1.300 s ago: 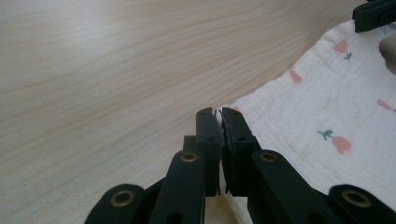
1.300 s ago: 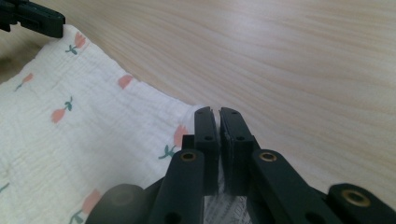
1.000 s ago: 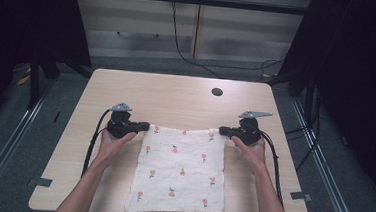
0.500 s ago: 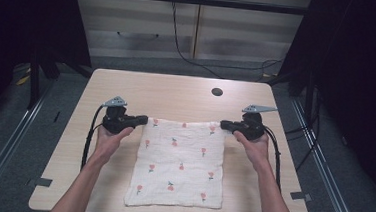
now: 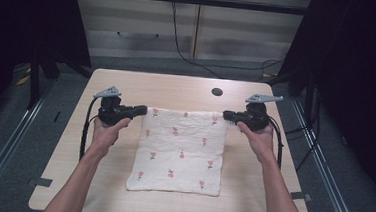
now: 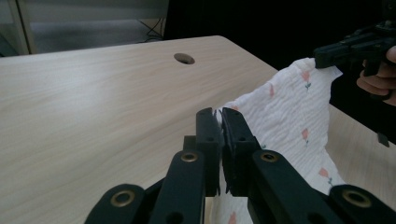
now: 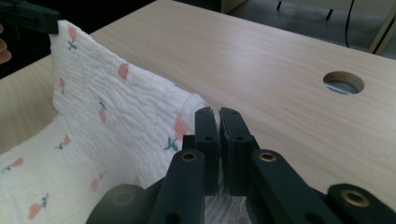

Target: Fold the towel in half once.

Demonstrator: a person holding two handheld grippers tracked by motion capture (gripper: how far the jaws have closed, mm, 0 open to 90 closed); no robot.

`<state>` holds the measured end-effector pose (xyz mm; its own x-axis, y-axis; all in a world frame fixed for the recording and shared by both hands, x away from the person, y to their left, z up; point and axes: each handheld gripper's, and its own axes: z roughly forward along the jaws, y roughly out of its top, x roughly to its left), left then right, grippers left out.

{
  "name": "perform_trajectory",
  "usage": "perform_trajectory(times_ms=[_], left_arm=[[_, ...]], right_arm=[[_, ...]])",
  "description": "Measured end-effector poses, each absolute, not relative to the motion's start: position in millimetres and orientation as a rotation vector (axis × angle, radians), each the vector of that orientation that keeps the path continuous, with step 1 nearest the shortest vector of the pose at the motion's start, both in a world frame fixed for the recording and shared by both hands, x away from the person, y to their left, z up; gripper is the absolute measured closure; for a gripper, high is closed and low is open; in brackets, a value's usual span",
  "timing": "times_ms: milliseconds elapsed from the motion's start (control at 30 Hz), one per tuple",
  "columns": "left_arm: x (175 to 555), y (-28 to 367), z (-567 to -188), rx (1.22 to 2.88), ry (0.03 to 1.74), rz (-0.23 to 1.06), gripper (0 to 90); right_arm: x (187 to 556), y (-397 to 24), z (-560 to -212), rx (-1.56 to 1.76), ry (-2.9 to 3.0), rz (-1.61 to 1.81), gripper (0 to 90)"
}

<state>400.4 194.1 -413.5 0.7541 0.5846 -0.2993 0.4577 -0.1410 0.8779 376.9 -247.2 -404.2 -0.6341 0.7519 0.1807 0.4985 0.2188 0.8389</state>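
Both hands stretched forward over the table (image 5: 127, 81), the left gripper (image 5: 141, 110) and right gripper (image 5: 227, 115) each clamped on a far corner of the white flower-printed cloth (image 5: 180, 153), its near edge resting by the table's near edge.

Right gripper (image 7: 219, 119) pinches flowered cloth (image 7: 107, 126) above table (image 7: 261, 56).

- The pinched corners of the cloth (image 5: 180, 150) were hidden between the closed jaws of the left gripper (image 6: 220, 122) and the right gripper (image 7: 218, 122)
- In both gripper views the cloth was cut off by the bottom edge
- The person's forearms were cut off at the bottom of the high view
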Motion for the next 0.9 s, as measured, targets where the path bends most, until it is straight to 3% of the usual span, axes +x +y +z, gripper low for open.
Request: perform_trajectory(times_ms=[167,500,900], left_arm=[[398,194,-402,1.79,0.795,0.183,86.4],[381,204,-436,1.857,0.817,0.173,86.4],[349,209,-434,1.835,0.76,0.172,86.4]], right_arm=[[378,-246,-395,1.157,2.214,1.39,87.1],[361,-241,-424,1.136,2.264,1.429,86.8],[328,-241,-427,1.05,2.277,1.472,86.4]])
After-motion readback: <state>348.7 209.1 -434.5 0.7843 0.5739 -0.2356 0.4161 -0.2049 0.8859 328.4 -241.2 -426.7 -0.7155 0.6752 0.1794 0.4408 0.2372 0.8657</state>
